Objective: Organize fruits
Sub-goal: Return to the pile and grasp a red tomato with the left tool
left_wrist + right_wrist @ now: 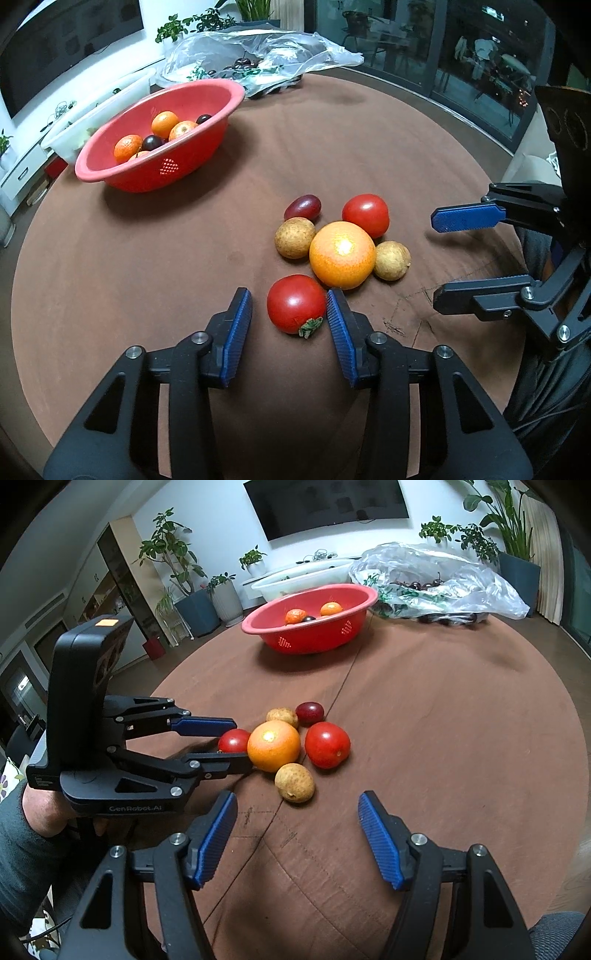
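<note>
Brown and round, the desk (443, 738) carries our fruit cluster: a near tomato (295, 303) sits between the parted pads of our left tool (289, 314), its right pad touching or nearly touching the skin and its left pad apart, beside an orange (341, 254), two tan fruits, a plum and a second tomato (365, 215). We read "GenRobot.AI" on the left tool's body in the right wrist view, where that tool's lower finger hides part of the near tomato. Our right tool (297, 840) hangs wide open and empty short of the cluster, while the red basket (207, 96) behind holds oranges and plums, and the dark fruit inside the plastic bag (443, 572) is hard to make out.
</note>
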